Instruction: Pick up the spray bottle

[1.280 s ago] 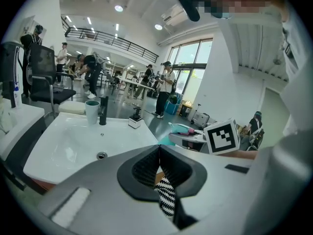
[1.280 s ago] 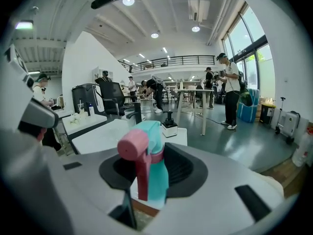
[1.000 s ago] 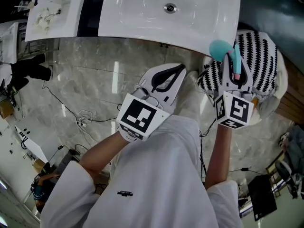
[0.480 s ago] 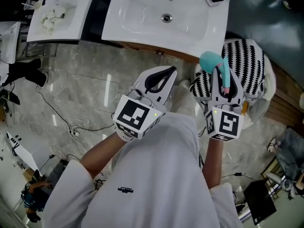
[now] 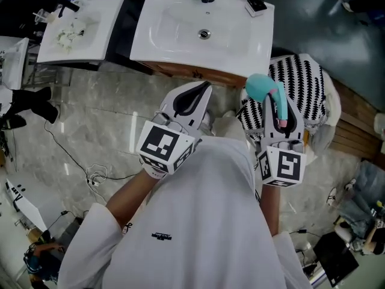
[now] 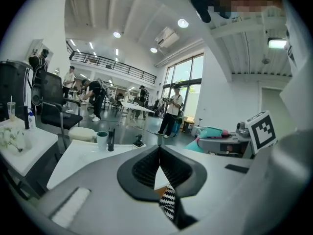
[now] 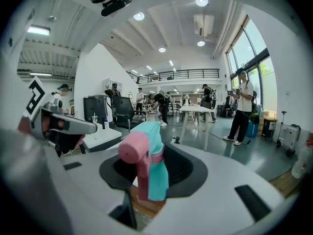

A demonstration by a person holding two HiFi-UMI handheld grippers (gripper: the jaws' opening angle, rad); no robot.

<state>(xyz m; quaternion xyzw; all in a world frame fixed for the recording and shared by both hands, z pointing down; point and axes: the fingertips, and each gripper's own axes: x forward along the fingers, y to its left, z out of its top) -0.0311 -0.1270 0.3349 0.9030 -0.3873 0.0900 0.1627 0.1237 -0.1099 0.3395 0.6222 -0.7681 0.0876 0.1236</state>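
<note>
- Right claw [image 5: 278, 109] clamps the teal spray bottle [image 5: 260, 86], which hangs clear of any surface; the pickup looks done.
- Left claw [image 5: 191, 96] is closed and empty; nothing evidently remains.

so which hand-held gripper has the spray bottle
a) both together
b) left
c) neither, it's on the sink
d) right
d: the spray bottle sits clamped between the jaws of the right hand-held gripper, while the left hand-held gripper is shut with nothing in it.
</note>
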